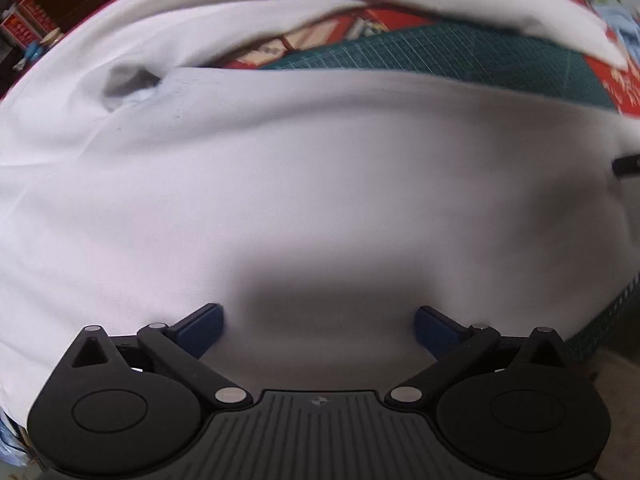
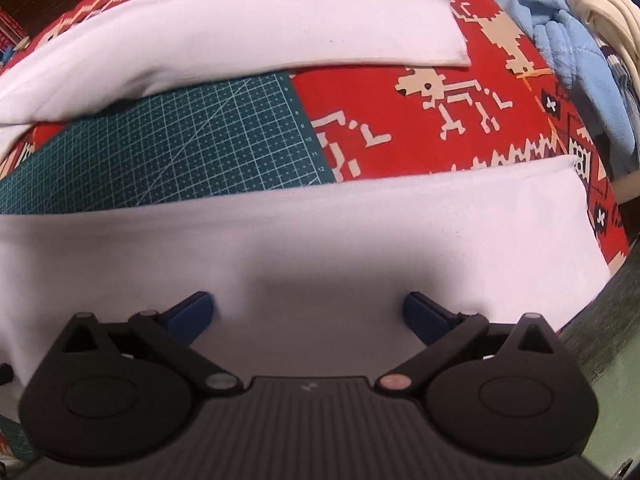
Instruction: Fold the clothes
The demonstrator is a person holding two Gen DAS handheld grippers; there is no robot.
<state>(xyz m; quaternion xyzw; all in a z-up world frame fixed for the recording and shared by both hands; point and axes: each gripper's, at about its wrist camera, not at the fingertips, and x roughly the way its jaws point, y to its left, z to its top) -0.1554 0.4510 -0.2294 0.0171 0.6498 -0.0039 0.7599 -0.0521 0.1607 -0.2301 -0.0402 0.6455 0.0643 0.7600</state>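
A plain white garment lies spread over a green cutting mat and a red patterned cloth on the tabletop, near its front edge. The left gripper and right gripper hover over it with fingers spread open, holding nothing. The mat's edge reads 10, 11, 12.

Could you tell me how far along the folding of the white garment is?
Early. The white garment lies spread on the cutting mat, one long part stretched out, unfolded. Left gripper and right gripper hover open over its near edge. Every fold remains.

Red patterned cloth bears green cutting mat, white garment.
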